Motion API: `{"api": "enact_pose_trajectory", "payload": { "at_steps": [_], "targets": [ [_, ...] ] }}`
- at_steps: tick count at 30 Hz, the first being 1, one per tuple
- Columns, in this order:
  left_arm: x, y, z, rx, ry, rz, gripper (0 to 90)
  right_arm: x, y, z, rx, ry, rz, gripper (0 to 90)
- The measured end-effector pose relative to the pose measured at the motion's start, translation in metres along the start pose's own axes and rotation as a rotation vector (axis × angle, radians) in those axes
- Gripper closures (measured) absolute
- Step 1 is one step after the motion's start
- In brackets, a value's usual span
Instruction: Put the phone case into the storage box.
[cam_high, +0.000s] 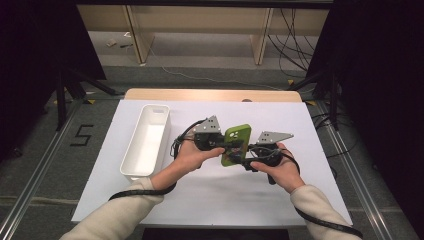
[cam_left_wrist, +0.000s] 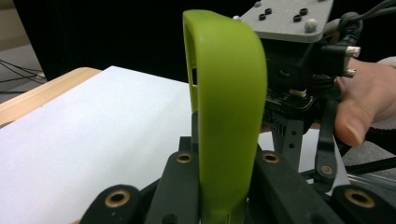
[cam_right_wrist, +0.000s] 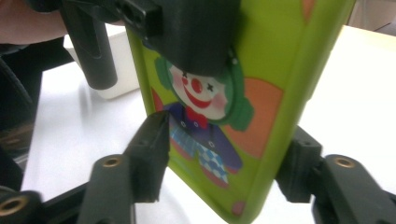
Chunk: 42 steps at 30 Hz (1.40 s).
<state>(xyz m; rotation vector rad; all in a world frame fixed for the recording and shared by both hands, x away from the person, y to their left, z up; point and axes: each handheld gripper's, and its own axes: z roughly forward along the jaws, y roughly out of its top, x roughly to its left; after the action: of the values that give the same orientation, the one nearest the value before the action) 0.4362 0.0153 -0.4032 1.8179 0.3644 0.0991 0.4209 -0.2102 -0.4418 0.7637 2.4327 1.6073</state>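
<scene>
Here, smooth green phone case (cam_high: 236, 145), rounded corners, clown print.

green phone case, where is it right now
In the high view the green phone case is held above the middle of the white sheet, between the left gripper and the right gripper, right of the white bin.

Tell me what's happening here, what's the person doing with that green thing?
A person holds a gripper in each hand above the white-covered table. The left gripper is clamped on the edge of a green phone case with a clown picture, holding it up. The right gripper straddles the case's other end; whether its pads touch yet is unclear. A white bin stands at the left.
</scene>
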Motion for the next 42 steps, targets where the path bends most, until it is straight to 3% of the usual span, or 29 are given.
{"api": "enact_pose_trajectory", "payload": {
  "at_steps": [6, 12, 17, 20, 23, 31, 37, 42],
  "targets": [
    [0.000, -0.001, 0.001, -0.002, 0.000, 0.012, 82.5, -0.002, -0.003, 0.001, 0.035, 0.040, 0.029, 56.7],
    [0.003, 0.000, -0.002, -0.029, 0.002, 0.005, 77.1, -0.005, -0.002, -0.003, 0.021, 0.050, 0.052, 66.6],
    [0.006, 0.002, -0.004, -0.039, 0.035, 0.007, 59.6, -0.006, -0.002, -0.006, 0.013, 0.070, 0.073, 77.6],
    [0.009, 0.003, -0.005, -0.054, 0.048, -0.003, 55.6, -0.006, -0.001, -0.008, 0.001, 0.068, 0.089, 77.8],
    [0.006, 0.003, -0.003, -0.037, 0.073, -0.006, 47.7, -0.004, 0.001, -0.008, -0.005, 0.068, 0.098, 77.9],
    [0.006, 0.005, -0.006, -0.003, 0.181, -0.025, 15.3, -0.002, 0.003, -0.013, -0.015, 0.008, 0.119, 78.0],
    [0.005, 0.008, -0.008, -0.009, 0.244, -0.042, 4.9, -0.001, 0.003, -0.015, -0.008, -0.086, 0.136, 77.9],
    [0.003, 0.009, -0.009, -0.006, 0.279, -0.048, 0.0, 0.001, 0.003, -0.012, 0.006, -0.122, 0.137, 77.9]
  ]
}}
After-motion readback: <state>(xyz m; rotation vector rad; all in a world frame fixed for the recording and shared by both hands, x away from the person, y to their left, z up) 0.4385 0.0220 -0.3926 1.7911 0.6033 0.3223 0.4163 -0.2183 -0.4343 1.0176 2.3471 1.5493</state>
